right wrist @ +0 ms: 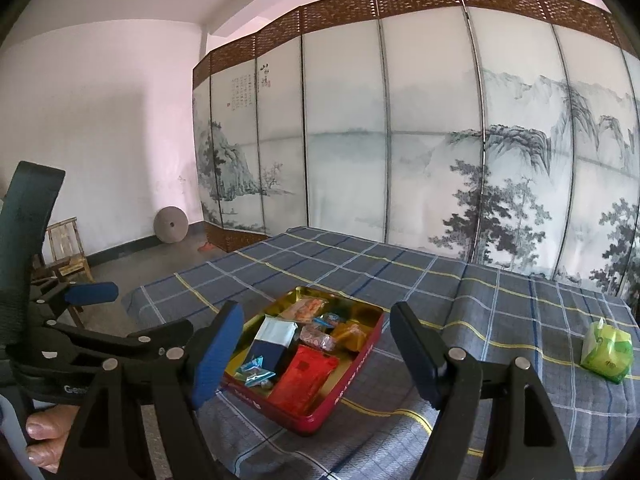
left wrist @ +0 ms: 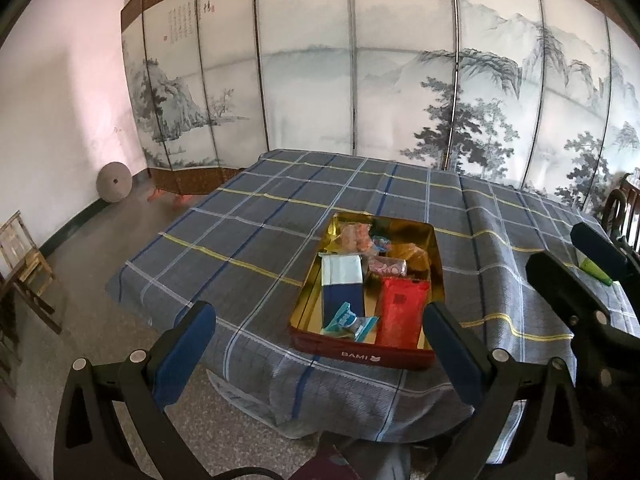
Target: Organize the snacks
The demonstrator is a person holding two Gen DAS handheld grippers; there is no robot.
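While the left gripper (left wrist: 320,328) waits wide open with nothing in it, the red tin (left wrist: 362,354) full of snacks sits at its 12 o'clock on the checked cloth (left wrist: 240,216). At 3 o'clock, the right gripper (right wrist: 316,344) gapes empty too, with a green pack (right wrist: 606,350) far right.

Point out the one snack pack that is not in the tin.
The green pack lies alone on the plaid cloth, right of the red tin; every other snack sits inside the tin.
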